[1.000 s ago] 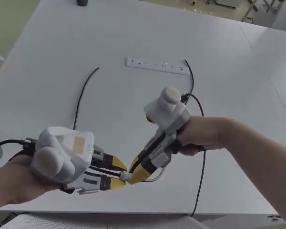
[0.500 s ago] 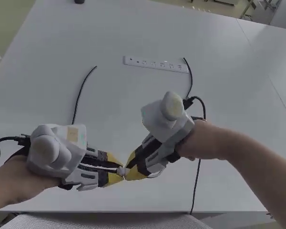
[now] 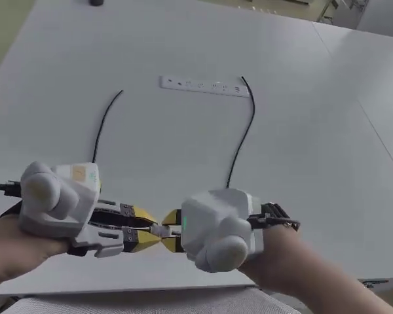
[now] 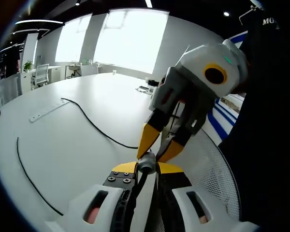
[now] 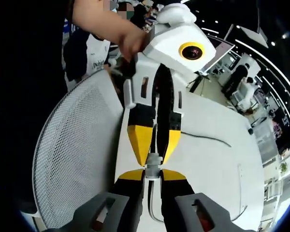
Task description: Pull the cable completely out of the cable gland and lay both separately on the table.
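Cable gland (image 3: 158, 230) is held low centre of the head view, over the near edge of the desk (image 3: 183, 150), with the pale cable (image 5: 151, 203) not yet out of it; I judge the pull barely started, nothing laid down. Left claw (image 3: 149, 234) pinches shut on the gland, and right claw (image 3: 168, 235) seems clamped on the cable just beside it, tips nearly touching. Long axis runs left-right in the head view, gland end left, cable right.

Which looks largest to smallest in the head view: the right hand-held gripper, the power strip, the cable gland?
1. Right hand-held gripper, though nearness to the camera enlarges it.
2. Power strip, farther away.
3. Cable gland, tiny at the gripper's tips.
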{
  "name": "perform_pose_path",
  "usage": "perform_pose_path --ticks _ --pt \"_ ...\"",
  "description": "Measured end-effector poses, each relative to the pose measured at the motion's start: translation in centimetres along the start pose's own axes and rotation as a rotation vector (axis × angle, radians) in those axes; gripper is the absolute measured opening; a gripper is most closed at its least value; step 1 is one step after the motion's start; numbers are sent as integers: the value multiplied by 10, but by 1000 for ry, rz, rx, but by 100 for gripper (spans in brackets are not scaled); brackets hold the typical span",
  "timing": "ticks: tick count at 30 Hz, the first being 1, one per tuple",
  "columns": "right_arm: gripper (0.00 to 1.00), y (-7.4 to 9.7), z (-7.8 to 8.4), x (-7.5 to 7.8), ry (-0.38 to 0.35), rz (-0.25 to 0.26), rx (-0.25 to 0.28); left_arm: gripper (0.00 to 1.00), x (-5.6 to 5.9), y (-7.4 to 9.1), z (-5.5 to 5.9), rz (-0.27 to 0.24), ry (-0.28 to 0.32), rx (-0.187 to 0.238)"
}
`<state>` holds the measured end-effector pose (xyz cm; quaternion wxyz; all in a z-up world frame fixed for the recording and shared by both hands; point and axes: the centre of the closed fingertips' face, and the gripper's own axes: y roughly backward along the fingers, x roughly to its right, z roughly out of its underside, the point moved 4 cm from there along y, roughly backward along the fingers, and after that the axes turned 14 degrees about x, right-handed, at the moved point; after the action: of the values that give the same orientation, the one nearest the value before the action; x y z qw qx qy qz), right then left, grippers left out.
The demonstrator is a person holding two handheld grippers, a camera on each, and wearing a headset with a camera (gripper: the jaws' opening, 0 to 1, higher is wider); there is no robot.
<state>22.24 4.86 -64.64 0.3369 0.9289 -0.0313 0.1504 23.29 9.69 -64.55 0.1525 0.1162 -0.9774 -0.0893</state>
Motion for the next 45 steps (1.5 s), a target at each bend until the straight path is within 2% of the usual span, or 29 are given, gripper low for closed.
perform_pose_path --ticks 4,7,11,16,19,21,22,24,25,28,37,39,42,45 --pt "7 2 -1 2 11 36 10 15 1 0 -2 -4 12 10" --pt "8 5 -1 3 -2 51 18 15 2 -1 -5 1 -10 17" --pt "8 6 -3 6 -17 55 30 15 2 -1 -6 3 -18 23" --pt "10 8 -4 10 -72 44 33 15 3 0 -7 3 -35 35" --pt "13 13 -5 13 -183 56 57 15 4 2 -8 4 -84 46" --pt "15 18 -7 18 -202 57 84 15 4 4 -9 1 -104 55" --pt "17 20 -8 19 -245 66 103 15 3 6 -10 -1 -114 63" --pt "18 27 -13 26 -349 84 170 15 3 8 -13 -6 -124 79" --pt "18 30 -14 30 -376 101 193 15 3 10 -14 -9 -124 84" --pt "20 39 -13 37 -436 123 219 15 1 13 -18 -20 -127 100" --pt "21 36 -7 29 -392 124 184 15 -2 14 -29 -38 -116 105" --pt "19 35 -7 30 -353 137 175 15 -2 14 -30 -39 -117 104" --pt "18 31 -6 27 -353 113 167 15 -2 13 -31 -38 -115 105" --pt "17 29 -6 26 -328 114 156 15 -1 12 -31 -39 -111 107"
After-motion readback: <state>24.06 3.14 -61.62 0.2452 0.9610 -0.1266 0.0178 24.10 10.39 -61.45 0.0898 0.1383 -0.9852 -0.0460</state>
